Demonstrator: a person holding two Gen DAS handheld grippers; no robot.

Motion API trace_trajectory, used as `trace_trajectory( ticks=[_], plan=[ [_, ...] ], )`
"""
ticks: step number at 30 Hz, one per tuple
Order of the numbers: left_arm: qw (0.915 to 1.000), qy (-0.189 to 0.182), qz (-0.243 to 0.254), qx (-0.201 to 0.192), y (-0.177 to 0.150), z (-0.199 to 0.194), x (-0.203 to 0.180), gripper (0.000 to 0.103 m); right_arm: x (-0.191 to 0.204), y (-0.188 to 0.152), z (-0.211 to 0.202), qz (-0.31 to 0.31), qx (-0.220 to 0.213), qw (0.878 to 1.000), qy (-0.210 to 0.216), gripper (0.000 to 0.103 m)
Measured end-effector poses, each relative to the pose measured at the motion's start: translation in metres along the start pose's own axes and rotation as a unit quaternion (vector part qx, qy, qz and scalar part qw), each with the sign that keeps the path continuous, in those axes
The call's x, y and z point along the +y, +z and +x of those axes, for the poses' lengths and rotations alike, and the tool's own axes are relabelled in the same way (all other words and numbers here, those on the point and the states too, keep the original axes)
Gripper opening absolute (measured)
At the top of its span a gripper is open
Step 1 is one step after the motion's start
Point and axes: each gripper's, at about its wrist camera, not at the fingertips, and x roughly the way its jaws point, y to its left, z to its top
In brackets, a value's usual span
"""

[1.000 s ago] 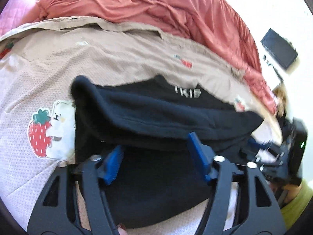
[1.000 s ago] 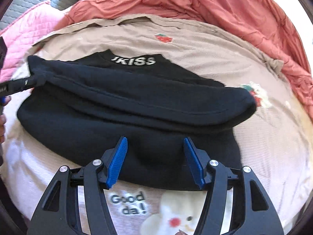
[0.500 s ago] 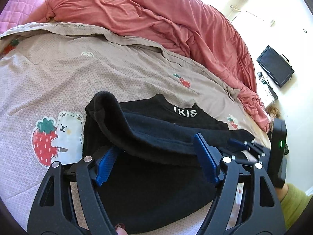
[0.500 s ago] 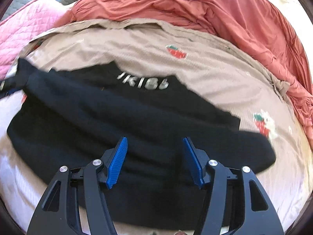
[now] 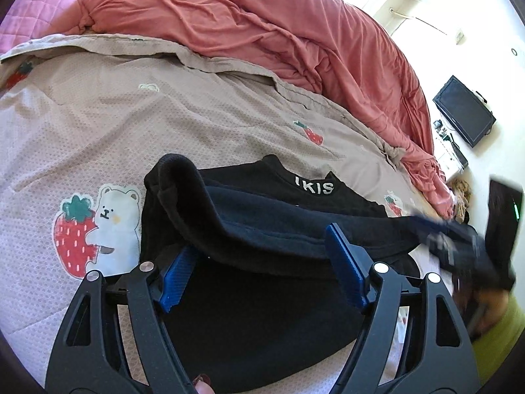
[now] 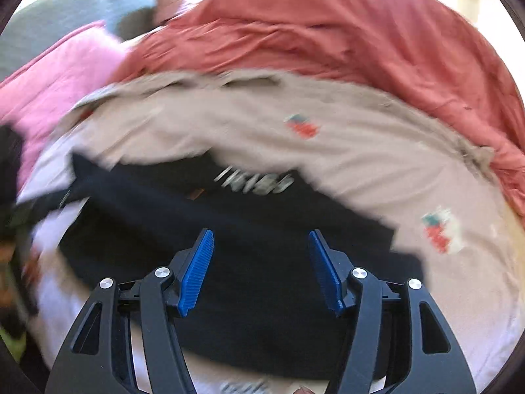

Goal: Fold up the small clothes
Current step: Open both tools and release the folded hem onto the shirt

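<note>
Folding is partway: the black knit sweater with white collar lettering (image 5: pixel 262 229) lies on the beige strawberry-print bedspread (image 5: pixel 98 115), one sleeve laid across its body. Left gripper (image 5: pixel 259 269) and right gripper (image 6: pixel 261 269) both hover released, holding nothing. Next, probably, comes pinching the hem and doubling it toward the collar.
</note>
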Motion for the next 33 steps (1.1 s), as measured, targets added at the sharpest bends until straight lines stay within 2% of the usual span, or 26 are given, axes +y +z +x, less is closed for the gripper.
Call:
trace_trajectory(
  ticks=[4, 7, 10, 13, 19, 21, 26, 29, 33],
  plan=[
    [0.9999, -0.007, -0.001, -0.008, 0.001, -0.004, 0.0, 0.069, 0.035, -0.031, 0.014, 0.004, 0.039, 0.996, 0.077, 0.059],
    [0.9999, -0.009, 0.003, -0.012, 0.001, -0.006, -0.002, 0.069, 0.055, -0.04, 0.033, 0.02, 0.06, 0.993, 0.1, 0.059],
    [0.9998, -0.012, 0.002, -0.017, 0.002, -0.009, -0.002, 0.069, 0.061, -0.032, 0.042, 0.009, 0.057, 0.995, 0.081, 0.059],
    [0.9997, -0.017, -0.005, -0.018, 0.004, -0.01, 0.0, 0.069, 0.049, -0.015, 0.046, 0.021, 0.057, 0.997, 0.057, 0.059],
    [0.9996, -0.013, -0.011, -0.023, 0.006, -0.013, 0.003, 0.069, 0.017, 0.028, 0.039, 0.016, 0.017, 1.0, -0.008, 0.059],
    [0.9996, -0.01, -0.013, -0.025, 0.006, -0.014, 0.004, 0.069, 0.005, 0.037, 0.032, 0.026, 0.001, 0.999, -0.019, 0.06],
    [0.9996, 0.011, -0.017, -0.022, 0.009, -0.017, 0.007, 0.074, -0.022, 0.026, 0.017, 0.054, -0.019, 0.998, -0.028, 0.067],
    [0.999, 0.039, -0.019, -0.01, 0.01, -0.017, 0.011, 0.074, -0.04, 0.009, 0.01, 0.082, -0.014, 0.996, -0.035, 0.067],
    [0.9978, 0.054, -0.038, 0.005, 0.01, -0.014, 0.02, 0.074, -0.057, -0.017, 0.003, 0.101, 0.001, 0.994, -0.045, 0.067]
  ],
)
